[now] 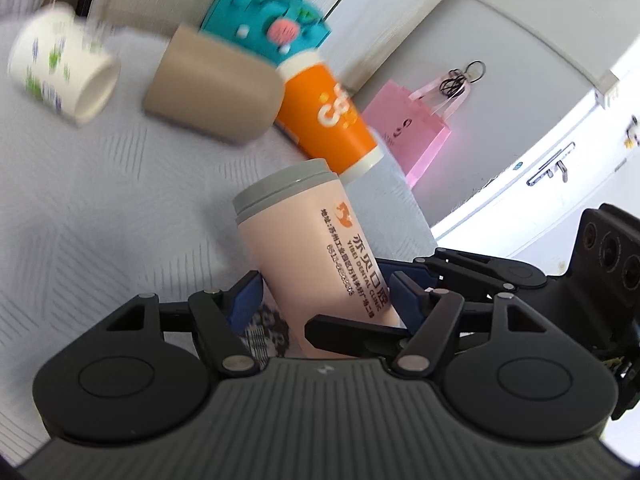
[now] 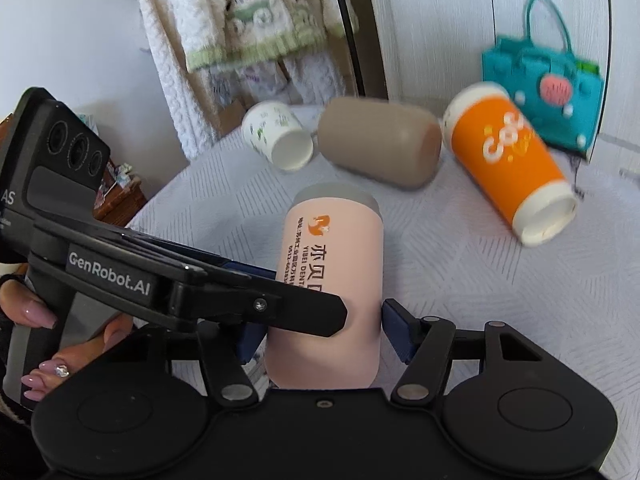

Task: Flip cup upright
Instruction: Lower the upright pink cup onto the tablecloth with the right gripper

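Observation:
A pink cup with a grey lid (image 1: 316,240) lies tilted on the pale textured cloth (image 1: 100,220), lid end pointing away. My left gripper (image 1: 324,292) has its blue pads on both sides of the cup's lower body. My right gripper (image 2: 320,332) is also closed around the same pink cup (image 2: 332,272) near its base. The left gripper's fingers (image 2: 248,304) cross in front of the cup in the right wrist view. The right gripper's black fingers (image 1: 480,268) show at the cup's right in the left wrist view.
An orange cup (image 2: 512,168), a brown cup (image 2: 380,144) and a white printed paper cup (image 2: 280,136) lie on their sides behind. A teal felt bag (image 2: 548,92) and a pink bag (image 1: 408,132) stand at the back. A knitted garment (image 2: 224,20) hangs at the far left.

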Demonstrator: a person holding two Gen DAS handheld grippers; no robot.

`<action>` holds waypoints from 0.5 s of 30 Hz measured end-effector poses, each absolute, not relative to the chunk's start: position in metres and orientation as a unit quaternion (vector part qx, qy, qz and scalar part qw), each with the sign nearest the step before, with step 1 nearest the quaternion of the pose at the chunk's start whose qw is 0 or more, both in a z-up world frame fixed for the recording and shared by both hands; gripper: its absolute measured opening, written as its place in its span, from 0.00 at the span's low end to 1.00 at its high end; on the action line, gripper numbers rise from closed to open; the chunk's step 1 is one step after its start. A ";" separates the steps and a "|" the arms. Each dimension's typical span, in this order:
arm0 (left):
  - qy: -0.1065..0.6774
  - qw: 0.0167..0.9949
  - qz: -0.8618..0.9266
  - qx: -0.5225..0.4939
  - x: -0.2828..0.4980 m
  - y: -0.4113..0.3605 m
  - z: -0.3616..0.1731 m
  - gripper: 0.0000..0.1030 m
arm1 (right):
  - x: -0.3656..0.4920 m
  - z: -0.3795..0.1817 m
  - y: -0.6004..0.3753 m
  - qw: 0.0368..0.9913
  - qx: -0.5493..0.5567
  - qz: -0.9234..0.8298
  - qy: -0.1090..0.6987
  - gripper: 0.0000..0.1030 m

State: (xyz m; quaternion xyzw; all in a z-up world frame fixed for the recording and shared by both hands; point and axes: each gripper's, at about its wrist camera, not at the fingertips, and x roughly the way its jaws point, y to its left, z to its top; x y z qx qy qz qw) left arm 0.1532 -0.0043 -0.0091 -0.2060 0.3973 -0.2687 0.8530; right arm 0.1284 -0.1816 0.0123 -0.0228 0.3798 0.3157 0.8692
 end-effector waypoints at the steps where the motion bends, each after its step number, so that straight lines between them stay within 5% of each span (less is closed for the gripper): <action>1: 0.385 0.861 -0.269 -0.192 0.151 -0.005 -0.005 0.66 | 0.125 0.013 -0.180 0.875 -0.029 0.316 0.365 0.65; 15: 0.266 0.933 -0.239 -0.036 0.148 -0.014 0.028 0.59 | 0.129 0.000 -0.161 0.932 -0.042 0.290 0.214 0.65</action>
